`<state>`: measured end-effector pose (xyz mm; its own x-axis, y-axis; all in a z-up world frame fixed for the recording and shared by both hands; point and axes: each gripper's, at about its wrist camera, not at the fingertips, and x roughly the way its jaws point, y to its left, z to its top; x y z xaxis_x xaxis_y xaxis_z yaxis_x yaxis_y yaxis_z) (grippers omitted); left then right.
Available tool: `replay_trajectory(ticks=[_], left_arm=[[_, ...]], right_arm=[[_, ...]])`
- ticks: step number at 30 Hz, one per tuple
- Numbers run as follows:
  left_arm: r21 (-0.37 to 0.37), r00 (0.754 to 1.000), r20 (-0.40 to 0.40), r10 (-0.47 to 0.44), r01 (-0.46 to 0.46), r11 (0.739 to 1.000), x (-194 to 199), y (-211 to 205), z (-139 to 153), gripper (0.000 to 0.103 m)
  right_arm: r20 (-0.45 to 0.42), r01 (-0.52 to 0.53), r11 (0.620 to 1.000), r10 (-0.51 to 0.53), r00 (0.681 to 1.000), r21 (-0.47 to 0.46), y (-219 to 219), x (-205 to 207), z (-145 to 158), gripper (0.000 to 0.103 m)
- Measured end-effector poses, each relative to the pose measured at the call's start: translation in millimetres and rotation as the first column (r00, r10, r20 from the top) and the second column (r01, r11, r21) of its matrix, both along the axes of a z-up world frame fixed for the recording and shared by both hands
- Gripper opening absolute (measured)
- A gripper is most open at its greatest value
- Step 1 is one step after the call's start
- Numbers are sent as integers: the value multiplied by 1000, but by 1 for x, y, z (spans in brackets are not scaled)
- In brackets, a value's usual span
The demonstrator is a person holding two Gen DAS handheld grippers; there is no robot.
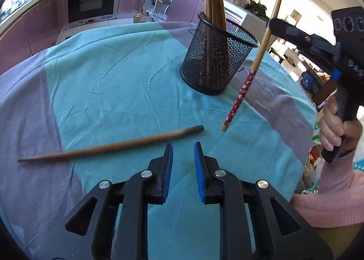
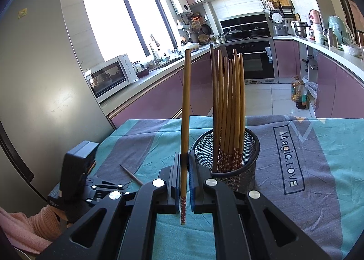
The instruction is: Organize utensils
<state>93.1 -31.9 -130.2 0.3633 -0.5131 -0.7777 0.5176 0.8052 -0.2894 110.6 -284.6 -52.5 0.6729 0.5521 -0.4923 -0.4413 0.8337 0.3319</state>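
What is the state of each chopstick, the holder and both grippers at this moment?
Right gripper: jaws shut on the floral-tipped chopstick.
Floral-tipped chopstick: held nearly upright, in the air beside the holder.
Left gripper: jaws open, holding nothing.
Plain wooden chopstick: lying flat on the cloth.
Mesh holder: upright, holding many chopsticks.

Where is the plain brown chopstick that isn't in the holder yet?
The plain chopstick lies flat on the teal cloth, just ahead-left of the open left gripper, short of the mesh holder.
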Motion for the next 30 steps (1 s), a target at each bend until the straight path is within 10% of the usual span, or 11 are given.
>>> replay_trajectory(ticks=[15, 30], left_arm=[[-8, 926, -17, 378, -378, 926, -1, 107, -2, 23], [41, 920, -17, 391, -390, 920, 45, 110, -12, 27]], right_arm=[[40, -11, 1000, 12, 999, -19, 25, 11, -2, 6], [30, -33, 999, 33, 999, -14, 36, 16, -8, 6]])
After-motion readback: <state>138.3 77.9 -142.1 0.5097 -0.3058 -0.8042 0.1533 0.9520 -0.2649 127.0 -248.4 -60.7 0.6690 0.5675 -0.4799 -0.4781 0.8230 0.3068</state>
